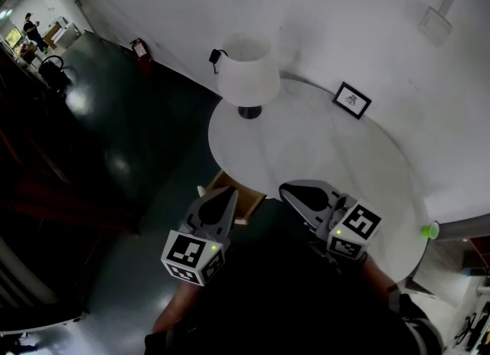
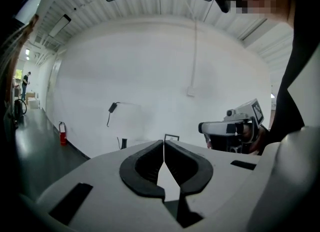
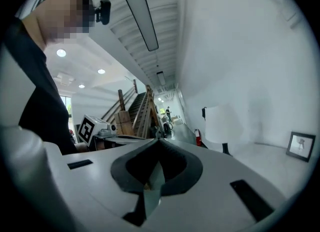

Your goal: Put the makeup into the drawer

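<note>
Table (image 1: 329,154) & lamp (image 1: 246,76) are white w/ blk lamp base, picture frame (image 1: 351,100) upper right blk, drawer (image 1: 249,203) tan, left gripper (image 1: 230,193) & right gripper (image 1: 287,188) grey w/ blk-white marker squares, extinguisher (image 1: 139,47) upper left red, small obj (image 1: 429,230) at right edge green.

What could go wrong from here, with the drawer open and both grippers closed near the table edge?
1. The wooden drawer juts open right beside the shut, empty left gripper; a careless swing could knock it.
2. The right gripper, also shut and empty, hangs over the round table; a wide sweep might tip the lamp or the picture frame.
3. The drawer's inside is mostly hidden, so the makeup can't be checked.
</note>
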{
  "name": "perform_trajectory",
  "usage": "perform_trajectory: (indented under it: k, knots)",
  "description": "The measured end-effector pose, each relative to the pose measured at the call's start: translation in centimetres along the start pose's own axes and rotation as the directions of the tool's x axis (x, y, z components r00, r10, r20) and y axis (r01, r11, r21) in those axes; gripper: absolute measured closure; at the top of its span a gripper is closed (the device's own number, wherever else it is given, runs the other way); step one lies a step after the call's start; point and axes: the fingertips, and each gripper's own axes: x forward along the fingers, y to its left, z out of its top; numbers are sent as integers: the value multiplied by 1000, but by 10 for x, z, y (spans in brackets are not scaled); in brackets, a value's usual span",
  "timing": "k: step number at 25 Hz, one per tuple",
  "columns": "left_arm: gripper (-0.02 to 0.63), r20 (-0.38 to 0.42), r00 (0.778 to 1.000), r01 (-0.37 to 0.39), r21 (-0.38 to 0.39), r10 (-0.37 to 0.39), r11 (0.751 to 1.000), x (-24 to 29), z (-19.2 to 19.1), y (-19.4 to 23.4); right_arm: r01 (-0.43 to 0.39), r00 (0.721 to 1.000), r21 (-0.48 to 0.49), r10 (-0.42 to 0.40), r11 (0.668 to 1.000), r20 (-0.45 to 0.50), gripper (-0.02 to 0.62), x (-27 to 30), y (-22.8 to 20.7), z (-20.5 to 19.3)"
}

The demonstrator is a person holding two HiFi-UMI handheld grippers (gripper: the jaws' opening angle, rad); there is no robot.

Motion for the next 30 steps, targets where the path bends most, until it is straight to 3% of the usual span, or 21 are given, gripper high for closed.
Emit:
perform_trajectory:
  k: [7, 16, 30]
  knots:
    - [588, 91, 996, -19, 69, 13, 997, -11, 47, -10, -48, 989, -137, 66, 989, 130, 580, -7, 24, 52]
    - [588, 153, 987, -59, 123, 40, 991, -30, 72, -8, -69, 981, -223, 107, 972, 161, 580, -3, 48, 75]
    - [588, 146, 987, -77, 78, 65, 994, -45, 59, 1, -84, 986, -173, 107, 981, 129, 580, 7, 50, 58]
